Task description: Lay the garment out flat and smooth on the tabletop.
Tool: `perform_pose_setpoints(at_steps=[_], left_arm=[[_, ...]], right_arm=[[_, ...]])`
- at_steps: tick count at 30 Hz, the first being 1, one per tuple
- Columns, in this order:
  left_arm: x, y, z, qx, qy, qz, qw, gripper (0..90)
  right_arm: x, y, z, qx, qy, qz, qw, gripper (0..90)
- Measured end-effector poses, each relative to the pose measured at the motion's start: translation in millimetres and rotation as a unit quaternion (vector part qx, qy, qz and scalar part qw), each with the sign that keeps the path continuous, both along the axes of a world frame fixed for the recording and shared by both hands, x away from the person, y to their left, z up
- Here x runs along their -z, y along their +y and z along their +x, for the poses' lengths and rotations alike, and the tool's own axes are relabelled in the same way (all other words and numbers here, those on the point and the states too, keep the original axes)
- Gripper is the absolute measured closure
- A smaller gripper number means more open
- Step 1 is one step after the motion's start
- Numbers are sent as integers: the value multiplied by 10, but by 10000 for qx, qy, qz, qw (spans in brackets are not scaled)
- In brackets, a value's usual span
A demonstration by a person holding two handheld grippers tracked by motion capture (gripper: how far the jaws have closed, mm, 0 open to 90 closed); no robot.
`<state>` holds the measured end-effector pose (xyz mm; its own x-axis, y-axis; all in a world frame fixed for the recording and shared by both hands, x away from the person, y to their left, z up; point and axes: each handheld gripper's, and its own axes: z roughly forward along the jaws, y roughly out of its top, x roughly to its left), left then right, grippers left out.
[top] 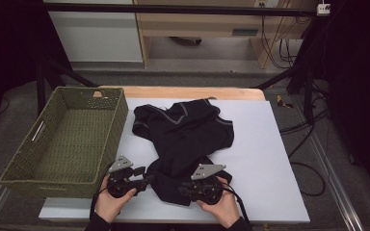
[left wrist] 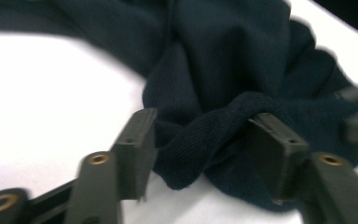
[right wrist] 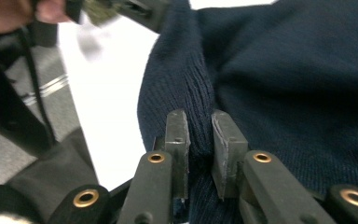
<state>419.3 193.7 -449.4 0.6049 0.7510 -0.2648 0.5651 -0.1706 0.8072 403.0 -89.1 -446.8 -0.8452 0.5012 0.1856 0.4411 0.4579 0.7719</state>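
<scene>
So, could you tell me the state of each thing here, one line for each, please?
Sweater: crumpled in a heap on the white board, outside the basket.
Basket: upright, nothing inside.
Left gripper: jaws apart, a fold of the sweater's edge between them, not pinched.
Right gripper: jaws nearly together, pinching a ribbed fold of the sweater.
White board: flat on the wooden table.

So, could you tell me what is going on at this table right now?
A person is handling a dark knitted garment lying bunched on the white table top, with a gripper in each hand. The right gripper is pinched on a fold of the fabric at its near edge. The left gripper has its jaws standing apart around a rolled bit of the hem, not pressing on it. A green woven basket sits to the left with nothing in it.
</scene>
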Motion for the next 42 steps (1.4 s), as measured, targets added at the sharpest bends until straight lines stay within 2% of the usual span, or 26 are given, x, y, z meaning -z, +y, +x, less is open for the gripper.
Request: perform_pose_setpoints(at_steps=[2,6,10,12,13,15,17,20,22,23,24,25,26,27,28,30,32,35,37,38,41,42], left_arm=[[-34,11,-16,-81,-95,-68,9999,374],[-54,31,-21,-233,-165,-232,9993,312],[-103,92,-40,-410,-199,-420,9981,290],[-82,77,-38,-410,-104,-325,9986,290],[-52,56,-33,-411,-21,-210,9989,290],[27,13,-23,-412,136,63,9990,291],[94,-17,-17,-405,352,402,9978,295],[140,-22,-49,-491,471,619,9958,324],[149,0,-79,-555,538,720,9944,353],[159,14,-98,-602,578,767,9936,360],[172,35,-117,-615,634,826,9927,373],[188,54,-135,-639,691,852,9919,397],[203,71,-151,-652,743,888,9911,410],[216,87,-165,-652,807,919,9903,427],[225,104,-176,-621,872,924,9900,451],[225,126,-205,-599,870,903,9903,489],[223,144,-236,-537,883,930,9903,523],[216,148,-289,-410,901,998,9901,596],[213,139,-311,-319,896,1072,9897,663],[212,139,-314,-281,909,1082,9896,696],[208,144,-315,-206,920,1054,9899,767],[200,146,-322,-196,895,1047,9903,777]], right_arm=[[-20,95,-58,-212,13,41,9998,773],[37,357,-167,-652,71,-142,9977,787],[148,552,-210,-852,103,-301,9959,792],[197,614,-222,-900,157,-275,9954,783],[210,634,-231,-932,189,-264,9951,760],[210,628,-244,-950,180,-145,9952,645],[159,542,-245,-933,243,48,9953,566],[32,246,-219,-651,76,198,9977,503],[-56,-39,-174,-256,-84,258,9993,473],[-91,-194,-141,49,-241,142,9996,469],[-113,-346,-106,417,-472,-78,9980,459],[-113,-492,-67,754,-655,-330,9945,449],[-88,-629,-17,1036,-727,-510,9906,443],[-45,-754,35,1271,-698,-583,9877,449],[9,-859,88,1414,-618,-591,9863,453],[115,-992,187,1655,-379,-655,9833,468],[199,-1022,267,1667,-258,-764,9827,478],[257,-977,341,1564,-60,-592,9859,512],[289,-926,378,1483,-6,-597,9871,540],[304,-908,387,1418,58,-589,9881,575],[295,-902,369,1215,289,-425,9913,792],[275,-908,350,1159,310,-455,9917,853]])
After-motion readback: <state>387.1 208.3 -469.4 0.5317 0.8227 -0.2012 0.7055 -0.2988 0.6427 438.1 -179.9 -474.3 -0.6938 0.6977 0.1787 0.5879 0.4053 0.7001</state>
